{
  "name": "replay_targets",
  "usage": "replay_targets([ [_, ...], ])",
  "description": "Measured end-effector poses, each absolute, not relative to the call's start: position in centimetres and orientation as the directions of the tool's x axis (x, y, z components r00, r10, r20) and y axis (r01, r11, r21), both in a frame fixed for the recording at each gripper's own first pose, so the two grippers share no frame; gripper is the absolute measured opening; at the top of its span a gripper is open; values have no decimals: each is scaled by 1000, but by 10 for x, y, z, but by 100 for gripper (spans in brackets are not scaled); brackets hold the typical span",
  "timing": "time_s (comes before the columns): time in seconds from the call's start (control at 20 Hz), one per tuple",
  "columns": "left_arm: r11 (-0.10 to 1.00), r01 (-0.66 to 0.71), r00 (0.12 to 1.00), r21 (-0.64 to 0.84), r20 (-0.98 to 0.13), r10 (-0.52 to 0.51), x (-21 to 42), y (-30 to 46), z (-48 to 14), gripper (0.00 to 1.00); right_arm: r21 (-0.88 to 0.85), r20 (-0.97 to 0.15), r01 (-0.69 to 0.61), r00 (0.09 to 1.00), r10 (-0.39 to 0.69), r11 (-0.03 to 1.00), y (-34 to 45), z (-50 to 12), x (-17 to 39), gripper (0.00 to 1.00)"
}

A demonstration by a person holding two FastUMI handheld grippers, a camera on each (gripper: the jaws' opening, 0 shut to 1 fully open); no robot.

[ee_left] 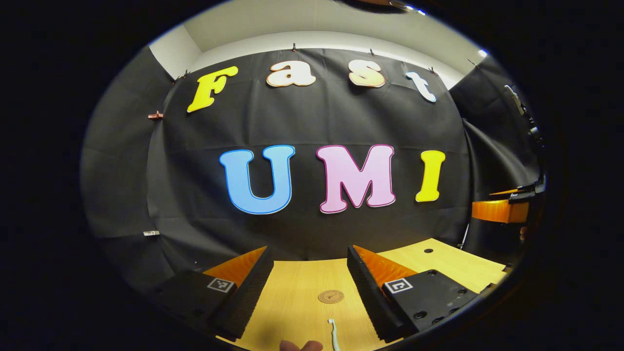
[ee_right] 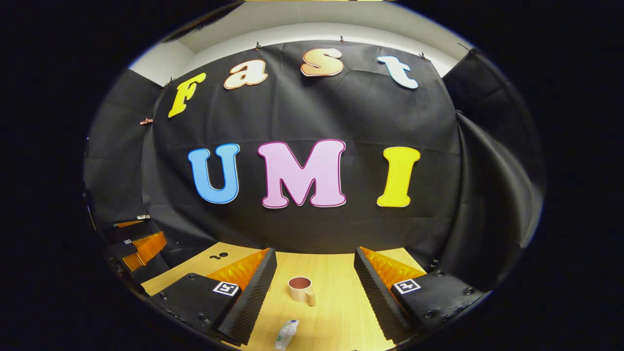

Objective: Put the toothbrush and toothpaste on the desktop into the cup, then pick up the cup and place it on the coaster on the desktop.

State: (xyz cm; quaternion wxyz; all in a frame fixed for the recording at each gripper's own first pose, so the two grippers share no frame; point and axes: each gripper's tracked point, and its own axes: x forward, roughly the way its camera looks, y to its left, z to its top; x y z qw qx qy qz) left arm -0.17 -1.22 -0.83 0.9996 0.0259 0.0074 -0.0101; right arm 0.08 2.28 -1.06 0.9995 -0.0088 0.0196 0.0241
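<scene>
Toothbrush [ee_left: 333, 334] lies on the worktop [ee_left: 292, 292] just below my left tool [ee_left: 307, 273], nearer me than the coaster [ee_left: 331, 296]. Toothpaste [ee_right: 286, 334] lies in front of the cup [ee_right: 301, 288], between the spread fingers of my right tool [ee_right: 314, 273]. Both tools are released and hold nothing, high above the wood. I judge nothing is loaded yet. I would drop the left tool straight down, straddle the handle across its width, and close gently so it does not roll.
</scene>
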Motion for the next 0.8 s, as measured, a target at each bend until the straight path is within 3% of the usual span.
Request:
replay_targets([
  [0.4,997,35,998,62,-50,-32,-5,-3,-30,96,-105,-239,-79,970,52,991,51,-77,7,98],
  [0.8,997,60,993,40,-102,-56,-12,27,-62,96,-93,-520,-140,851,72,986,93,-200,17,96],
])
